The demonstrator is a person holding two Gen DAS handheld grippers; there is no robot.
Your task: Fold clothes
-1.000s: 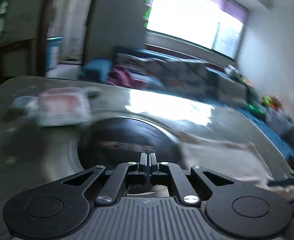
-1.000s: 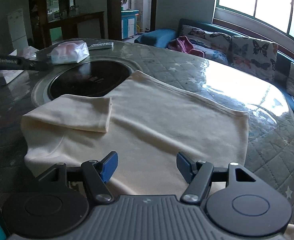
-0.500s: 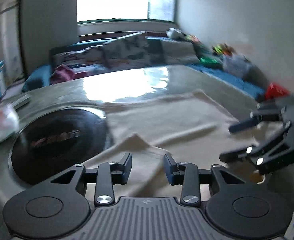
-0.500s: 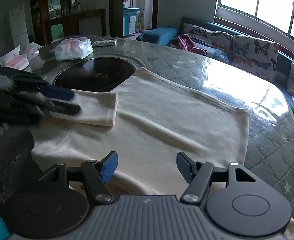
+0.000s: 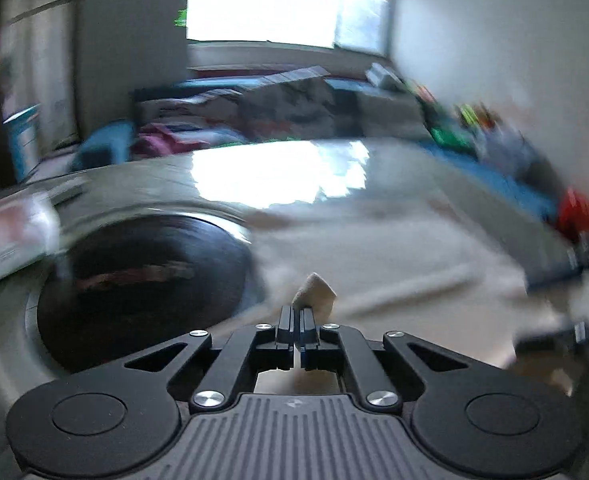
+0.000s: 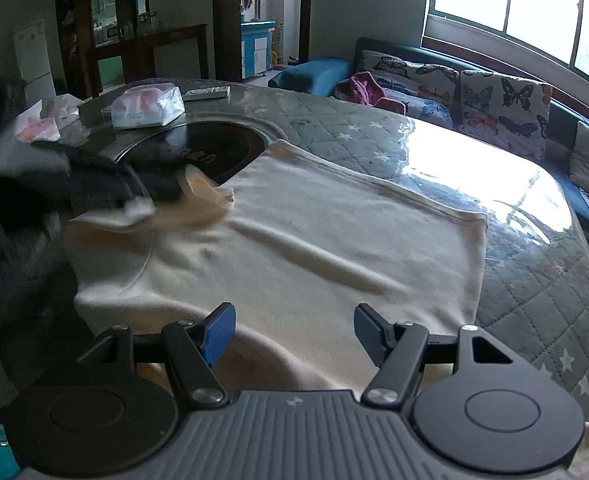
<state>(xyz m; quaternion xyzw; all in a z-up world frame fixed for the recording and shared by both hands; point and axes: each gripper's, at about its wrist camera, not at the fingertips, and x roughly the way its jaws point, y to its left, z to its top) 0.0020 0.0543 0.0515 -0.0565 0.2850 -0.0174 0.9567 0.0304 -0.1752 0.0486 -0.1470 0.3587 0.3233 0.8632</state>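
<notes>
My left tongs (image 5: pixel 297 330), spread half a second ago, are now pressed together on a corner of the sleeve (image 5: pixel 314 292), and a small tuft of the cream cloth pokes up past their tips. In the right view those same tongs (image 6: pixel 162 192) show as a dark blur at the left side, lifting the sleeve (image 6: pixel 204 194) off the shirt (image 6: pixel 314 248) where it lay folded flat before; the shirt now shows fresh wrinkles running from that pinch toward the hem. The shirt lies spread on the quilted table (image 6: pixel 534 280), its upper corner over the rim of the black hotplate (image 6: pixel 198 148). My right tongs (image 6: pixel 294 330) have not changed: spread wide, holding nothing, hovering over the shirt's near edge. The left view is smeared, showing the hotplate (image 5: pixel 134 280) to the left of the pinch and the shirt (image 5: pixel 394 256) only as a pale patch. Only the right view gives the tissue pack (image 6: pixel 148 106) behind the hotplate, and the butterfly cushions (image 6: pixel 494 100) under the window.
</notes>
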